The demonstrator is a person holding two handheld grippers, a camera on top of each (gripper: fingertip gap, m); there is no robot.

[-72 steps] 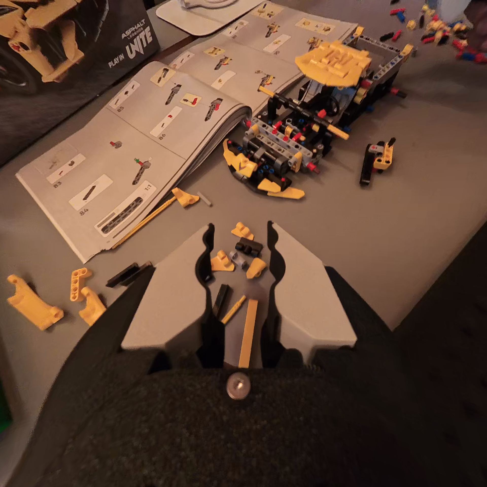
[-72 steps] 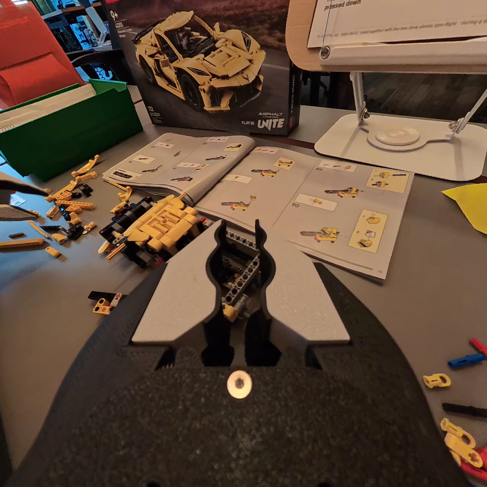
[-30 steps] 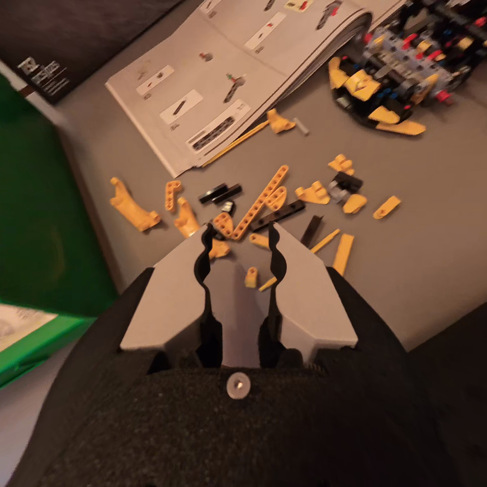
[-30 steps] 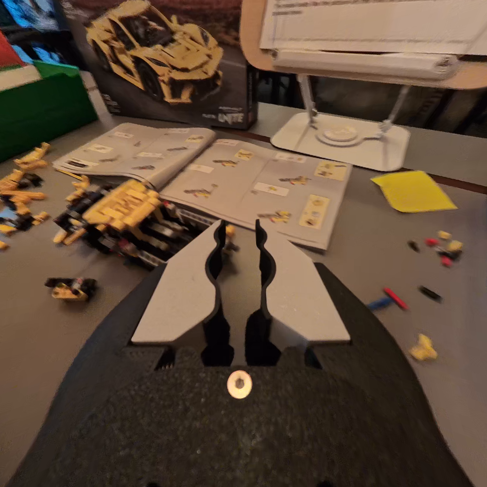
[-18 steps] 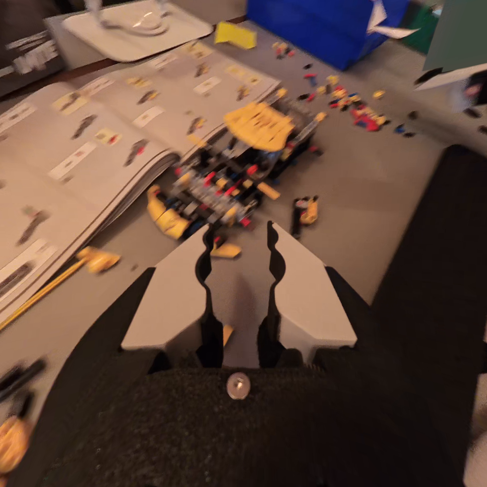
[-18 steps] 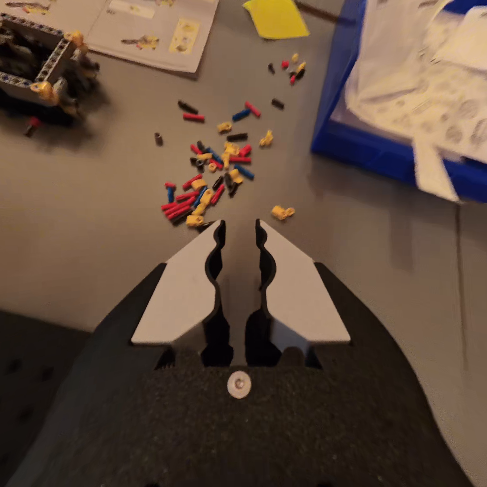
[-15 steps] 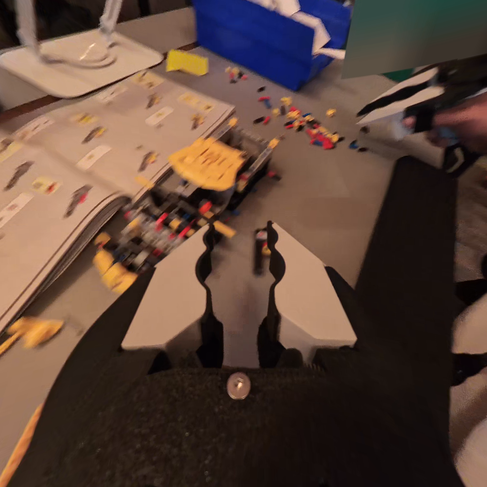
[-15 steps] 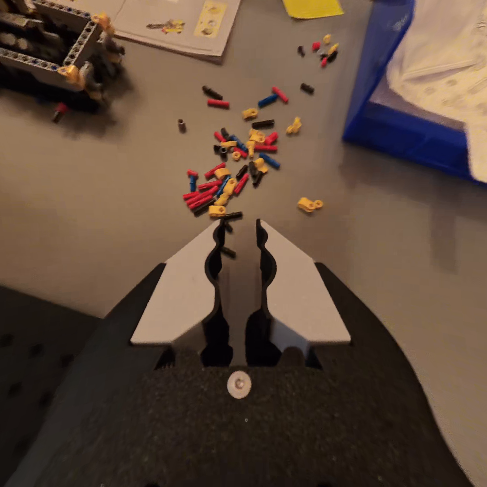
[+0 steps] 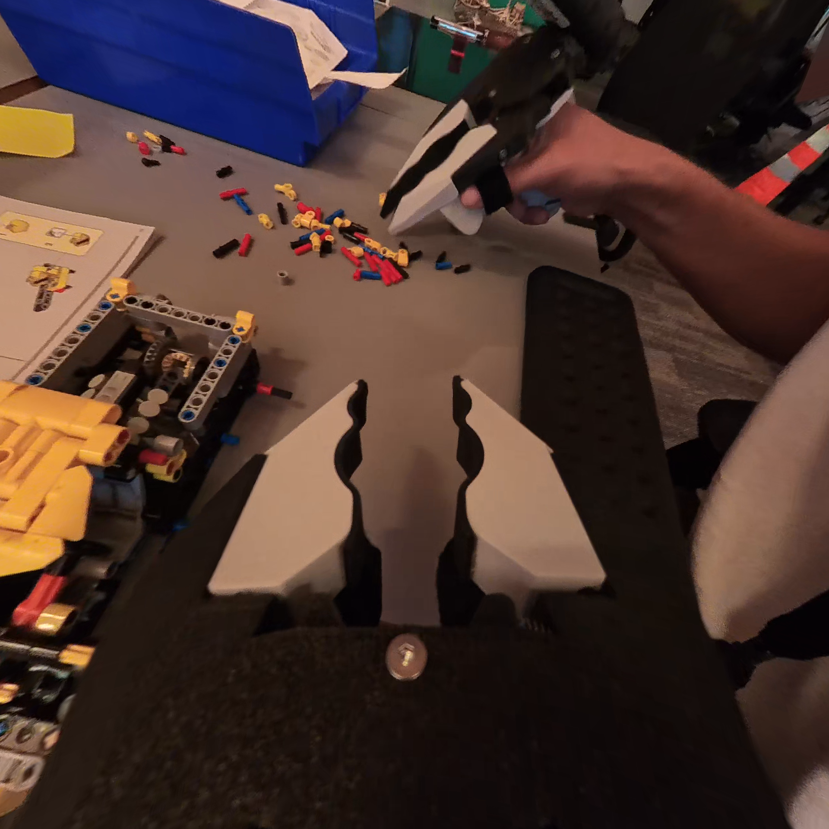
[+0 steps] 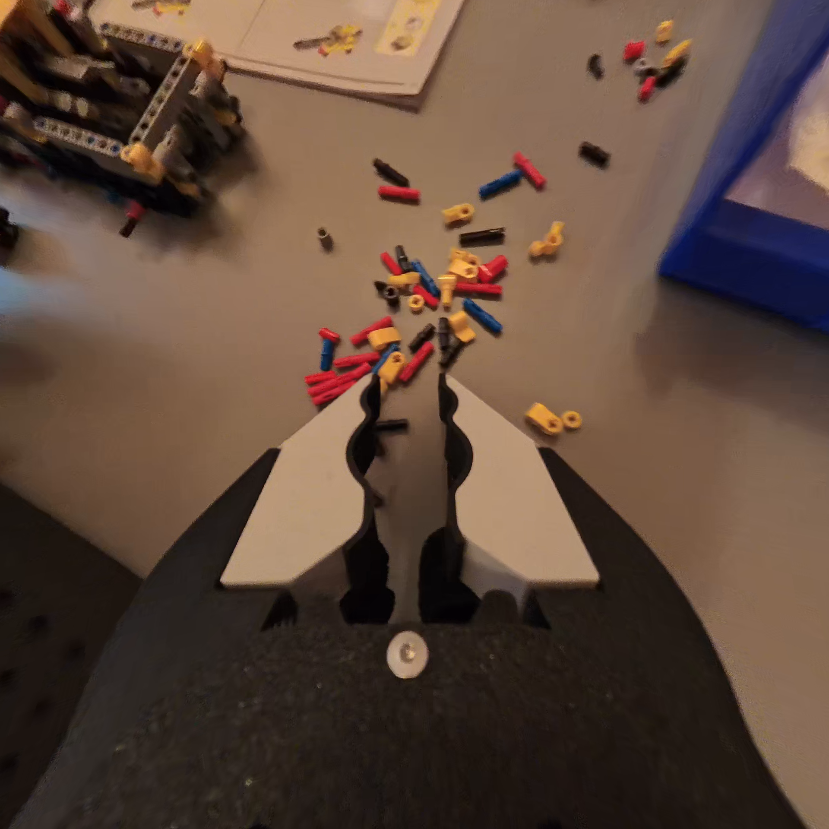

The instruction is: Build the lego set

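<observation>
Pins (image 10: 403, 314), small stiff red, blue and black plastic, look light and skittish; we hover both empty hand-held grippers (image 10: 407, 381) (image 9: 408, 386) parted, favouring mid-shaft grips.

Surface (image 9: 403, 341): flat and grey, filling most of both views.
Blue bin (image 9: 188, 67): stands on the far side of the surface, with white papers (image 9: 314, 40) sticking out of it.
Green bin (image 9: 430, 63): stands behind the blue bin, at the far edge.
Yellow paper (image 9: 36, 132): lies flat on the surface, near the blue bin.
Chair (image 9: 583, 403): black, with small holes in rows, right up against the near edge of the surface.
Floor (image 9: 700, 359): grey carpet with a speckled look, past the chair.
Orange and grey striped thing (image 9: 794, 163): on the far right, too blurry to tell what it is.
Light: dim and warm, a bit orange.
</observation>
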